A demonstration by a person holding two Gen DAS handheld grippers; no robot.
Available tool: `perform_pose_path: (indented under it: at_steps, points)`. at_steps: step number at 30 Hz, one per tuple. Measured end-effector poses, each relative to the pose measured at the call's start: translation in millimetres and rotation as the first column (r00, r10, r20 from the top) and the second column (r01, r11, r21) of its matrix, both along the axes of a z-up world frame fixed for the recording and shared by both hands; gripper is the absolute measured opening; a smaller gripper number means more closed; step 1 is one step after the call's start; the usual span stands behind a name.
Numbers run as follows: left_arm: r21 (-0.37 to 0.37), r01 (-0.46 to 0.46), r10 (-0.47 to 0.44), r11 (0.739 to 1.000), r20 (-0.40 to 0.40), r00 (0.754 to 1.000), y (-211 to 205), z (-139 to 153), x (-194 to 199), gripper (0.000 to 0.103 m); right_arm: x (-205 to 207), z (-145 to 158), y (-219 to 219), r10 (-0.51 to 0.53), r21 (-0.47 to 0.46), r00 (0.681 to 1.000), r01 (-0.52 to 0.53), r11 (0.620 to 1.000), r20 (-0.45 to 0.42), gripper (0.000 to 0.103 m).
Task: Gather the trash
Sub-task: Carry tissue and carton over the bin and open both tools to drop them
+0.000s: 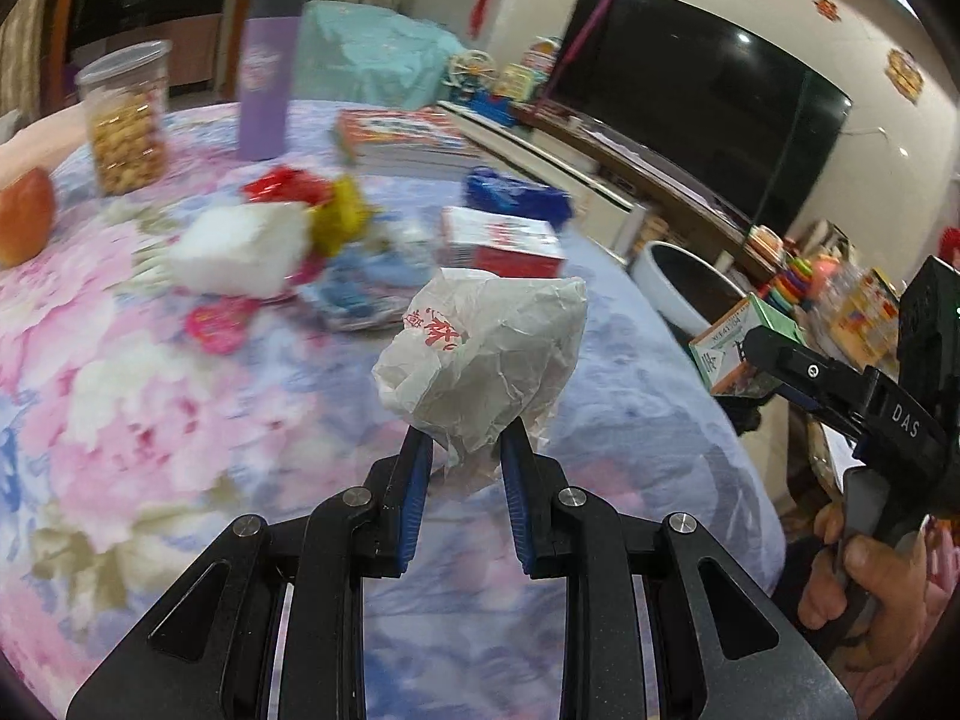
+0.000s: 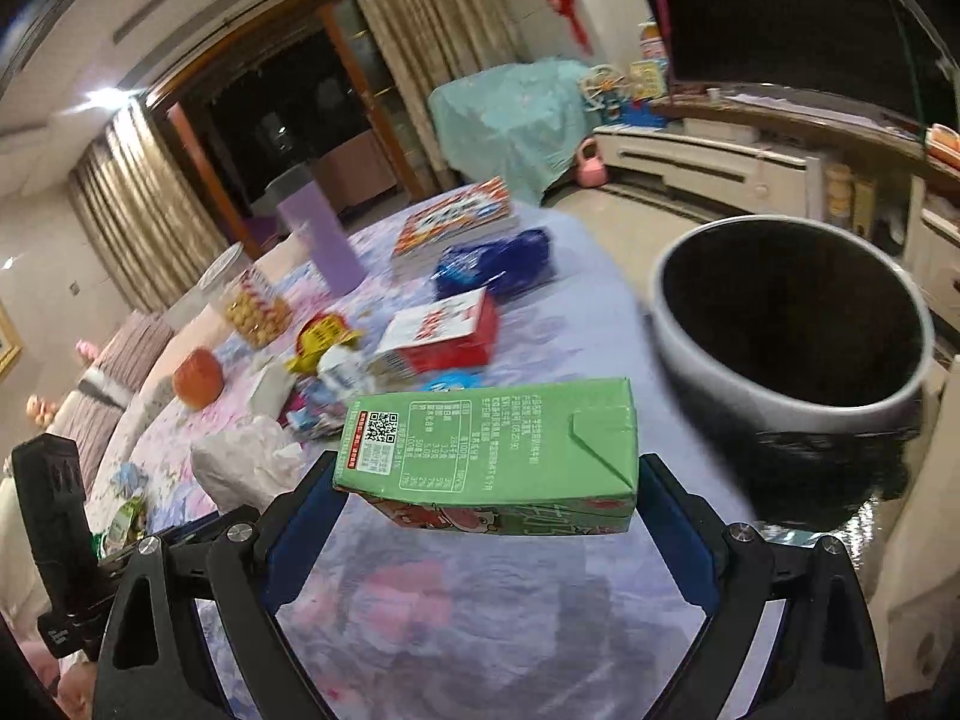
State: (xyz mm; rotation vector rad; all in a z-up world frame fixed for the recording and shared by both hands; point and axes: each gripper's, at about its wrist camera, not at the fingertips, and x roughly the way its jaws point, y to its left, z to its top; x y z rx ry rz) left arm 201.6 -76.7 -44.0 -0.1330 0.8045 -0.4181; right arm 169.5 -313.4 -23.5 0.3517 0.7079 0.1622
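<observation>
My left gripper (image 1: 467,441) is shut on a crumpled white paper wrapper (image 1: 486,354) with red print, held above the floral tablecloth (image 1: 150,420). My right gripper (image 2: 489,480) is shut on a green drink carton (image 2: 498,450) lying sideways between its blue pads, over the table's right part. A round white bin (image 2: 792,324) with a dark inside stands just past the table's right edge, close to the carton. In the left wrist view the right gripper (image 1: 756,348) and carton (image 1: 735,336) show at the right, and the bin (image 1: 672,282) beyond the table edge.
Left on the table are a red-and-white box (image 1: 504,243), a blue packet (image 1: 516,192), a white tissue pack (image 1: 240,249), red and yellow wrappers (image 1: 312,198), a jar of snacks (image 1: 126,120), a purple carton (image 1: 264,96), books (image 1: 402,138) and an apple (image 1: 24,216). A television (image 1: 702,90) stands behind.
</observation>
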Motion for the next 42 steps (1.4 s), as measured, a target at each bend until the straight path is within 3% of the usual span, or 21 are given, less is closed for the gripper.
perform_pose_path:
  at_steps: [13,25,42]
  points:
    - [0.026,0.147,-0.148,0.989,0.028,0.989,-81,14,12,0.022,-8,8,-73,-0.101,0.028,0.995,0.101,0.995,0.012,0.095]
    - [0.055,0.241,-0.244,0.969,0.054,0.968,-145,28,32,0.022,9,4,-133,-0.153,0.063,0.988,0.153,0.986,-0.016,0.095]
    - [0.094,0.300,-0.305,0.949,0.037,0.952,-210,30,66,0.023,33,-2,-176,-0.157,0.089,0.986,0.161,0.983,-0.054,0.095]
